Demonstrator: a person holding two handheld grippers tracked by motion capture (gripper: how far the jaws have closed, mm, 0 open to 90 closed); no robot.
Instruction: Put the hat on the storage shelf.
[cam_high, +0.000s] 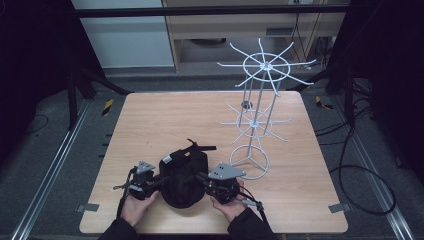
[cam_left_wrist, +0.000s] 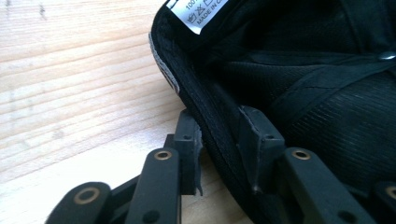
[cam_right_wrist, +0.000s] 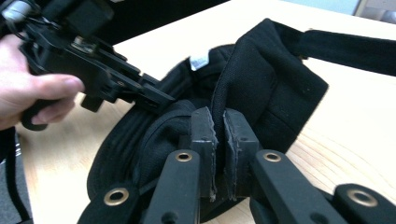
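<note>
A black cap (cam_high: 183, 176) lies at the near edge of the wooden table (cam_high: 150, 120), between the person's two hands, crown down and opening up, with its strap ends poking toward the far side. The left gripper (cam_high: 156, 182) pinches the cap's left rim: in the left gripper view one jaw sits outside the band and the other inside, the fabric clamped between them just below the white care label (cam_left_wrist: 198, 11). The right gripper (cam_high: 202, 178) holds the right side; in the right gripper view its jaws are nearly shut, with a fold of the black cloth caught between them.

The cap looks light and soft (a limp cloth crown that folds wherever it is pinched), so it will likely sag and lose its shape when lifted by one point. The stitched rim band seems the firmest place to hold, and a hold on each side, as now, should keep the opening spread. The loose straps may dangle and snag.

To the right and farther off stands a white wire rack (cam_high: 257, 107) with two tiers of radiating prongs on a ring base. Its base ring lies close to the right gripper, and the thin prongs jut outward, so they could catch cloth or strap. The remaining tabletop is bare wood.
</note>
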